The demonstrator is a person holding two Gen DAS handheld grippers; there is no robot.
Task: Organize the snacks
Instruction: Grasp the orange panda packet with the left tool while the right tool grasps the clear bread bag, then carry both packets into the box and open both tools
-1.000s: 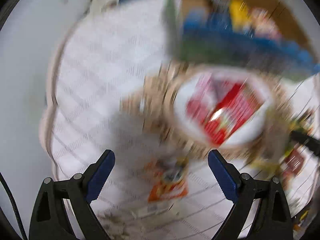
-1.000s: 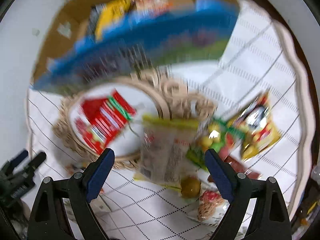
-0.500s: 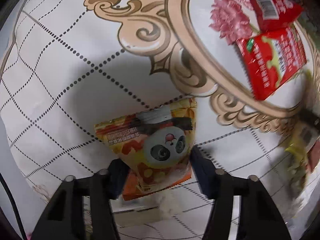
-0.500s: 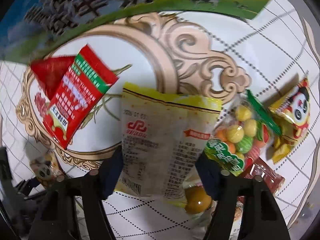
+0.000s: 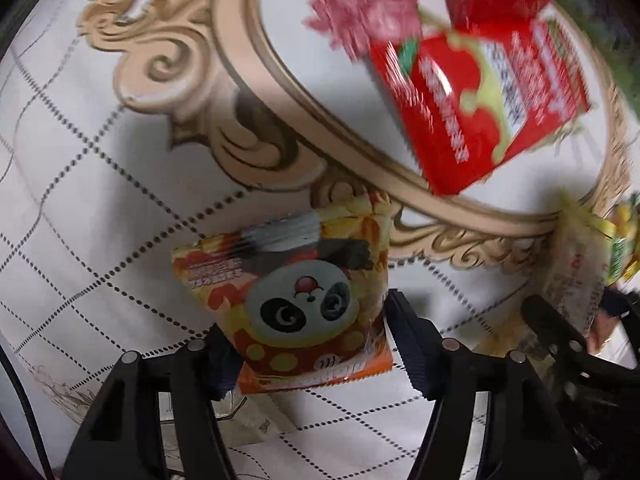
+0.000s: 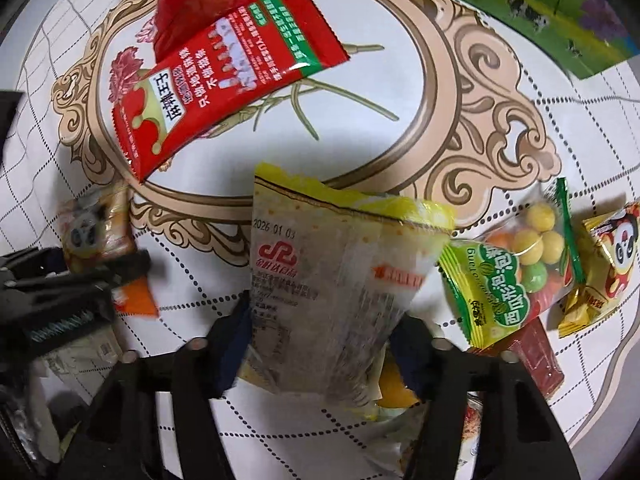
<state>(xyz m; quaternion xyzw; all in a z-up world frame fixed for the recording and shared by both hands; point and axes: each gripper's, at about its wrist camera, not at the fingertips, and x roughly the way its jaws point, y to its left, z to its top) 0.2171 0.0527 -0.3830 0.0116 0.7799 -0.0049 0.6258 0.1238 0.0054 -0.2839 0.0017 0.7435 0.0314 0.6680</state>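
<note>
An orange panda snack packet point(image 5: 296, 292) lies on the white checked tablecloth point(image 5: 80, 200), just below its ornate oval print. My left gripper point(image 5: 314, 348) points down over it; its jaws are opening, the packet is between them and the pads touch its sides. A clear, yellow-edged packet point(image 6: 324, 280) stands tilted between the opening jaws of my right gripper point(image 6: 320, 344), whose pads touch it. Two red packets point(image 6: 224, 80) lie inside the oval. The left gripper point(image 6: 60, 280) also shows at the left of the right wrist view.
Right of the yellow-edged packet lie a green bag of coloured candy balls point(image 6: 516, 268), a second panda packet point(image 6: 612, 256) and a dark red bar point(image 6: 540, 360). A green and blue printed carton point(image 6: 540, 4) borders the far edge. More wrappers lie under my right gripper.
Both grippers came down from high above the table with jaws wide. The left closed in around the panda packet, the right around the yellow-edged packet. The carton has slid out of the top of both views.
</note>
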